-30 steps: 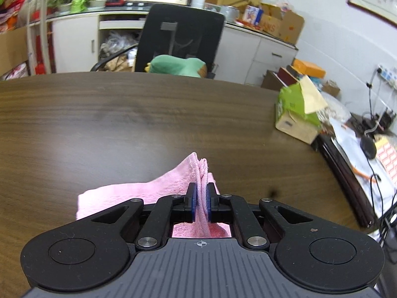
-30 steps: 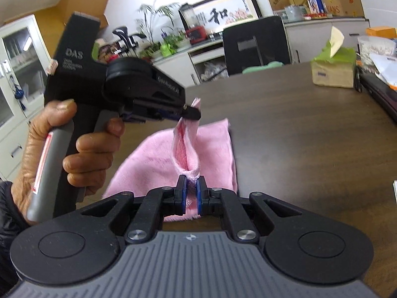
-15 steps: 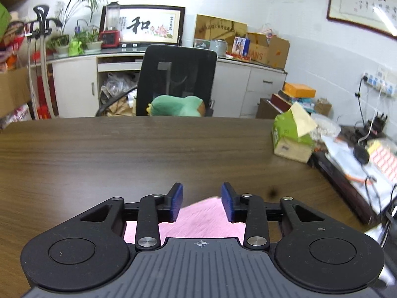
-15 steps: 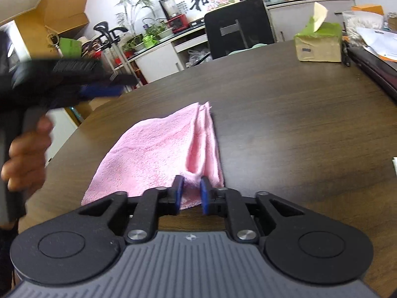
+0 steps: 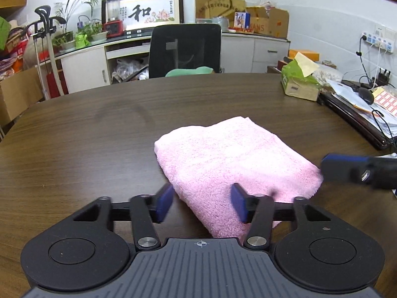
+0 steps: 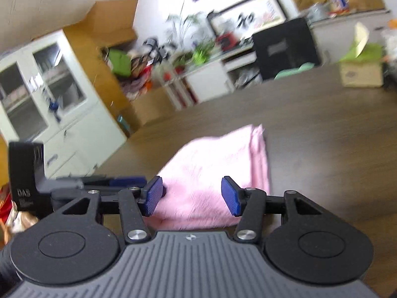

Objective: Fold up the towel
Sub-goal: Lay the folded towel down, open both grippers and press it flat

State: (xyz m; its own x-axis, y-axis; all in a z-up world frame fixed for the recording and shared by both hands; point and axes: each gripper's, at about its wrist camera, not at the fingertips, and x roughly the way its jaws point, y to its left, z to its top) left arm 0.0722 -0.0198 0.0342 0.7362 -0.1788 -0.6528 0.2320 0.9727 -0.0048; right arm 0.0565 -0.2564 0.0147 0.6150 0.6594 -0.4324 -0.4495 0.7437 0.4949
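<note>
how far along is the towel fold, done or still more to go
Done: the pink towel lies doubled flat on the table, layered edges showing along one side. In hand: nothing; left gripper and right gripper are opening, pads clear. Left: perhaps another fold.

This is an office. A big dark wooden table (image 5: 74, 129) stretches ahead of the claw, with a black swivel chair (image 5: 184, 49) at its far side. Behind the chair runs a low white cabinet (image 5: 82, 72) carrying potted plants (image 5: 74, 24), cardboard boxes (image 5: 268, 22) and a framed calligraphy picture (image 5: 146, 10). Off to the right lie papers (image 5: 352, 99), a computer mouse (image 5: 366, 95) and a tissue box (image 5: 299, 82), with a power strip (image 5: 377, 40) on the wall above.
</note>
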